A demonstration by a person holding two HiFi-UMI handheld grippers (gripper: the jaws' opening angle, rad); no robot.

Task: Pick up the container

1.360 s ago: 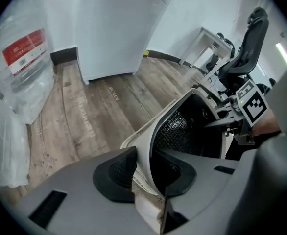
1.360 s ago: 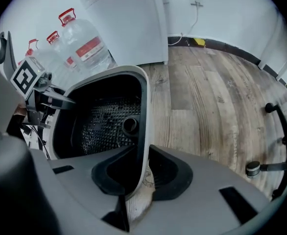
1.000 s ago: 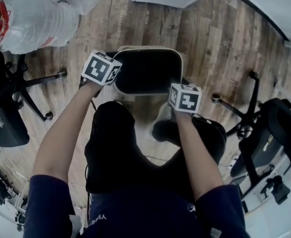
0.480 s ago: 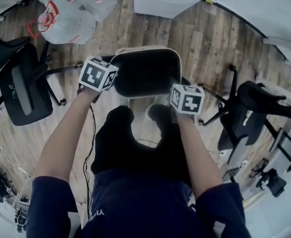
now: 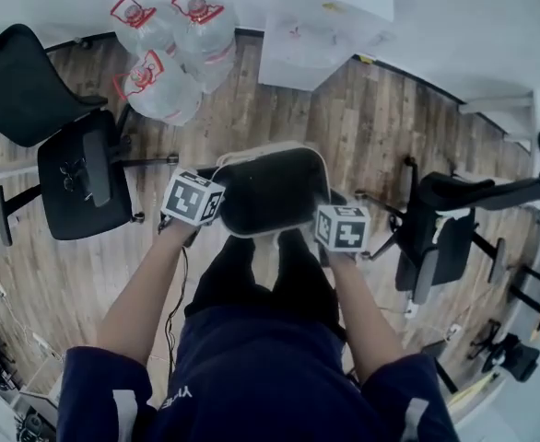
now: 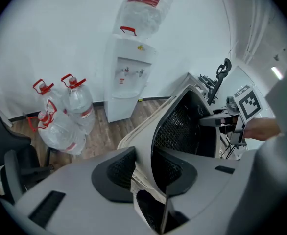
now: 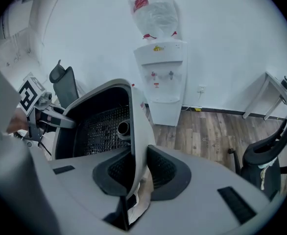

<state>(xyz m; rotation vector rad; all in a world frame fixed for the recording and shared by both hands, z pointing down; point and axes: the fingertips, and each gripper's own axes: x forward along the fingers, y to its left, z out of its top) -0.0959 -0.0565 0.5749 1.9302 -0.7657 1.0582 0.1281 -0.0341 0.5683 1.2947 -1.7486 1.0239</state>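
Observation:
The container [image 5: 252, 155] is a beige bin with a black mesh inside, and it hangs in the air in front of the person, well above the wooden floor. My left gripper [image 5: 217, 199] is shut on the bin's left rim. In the left gripper view the wall [image 6: 148, 131] runs between the pads of that gripper [image 6: 144, 168]. Its jaws have just been opening a little, but the wall still sits pinched between them. My right gripper [image 5: 323, 214] grips the right rim. In the right gripper view the wall [image 7: 138, 126] is clamped in that gripper [image 7: 138, 173]. A small round object [image 7: 123, 128] lies inside the bin.
Three large water bottles [image 5: 159, 72] stand on the floor at the back left, beside a white water dispenser [image 5: 321, 21]. One black office chair [image 5: 76, 168] is at the left and another [image 5: 445, 224] at the right. The person's legs are below the bin.
Both grippers and the container have risen together, and the floor now looks farther away. The water bottles, the dispenser and both chairs have come more fully into the head view.

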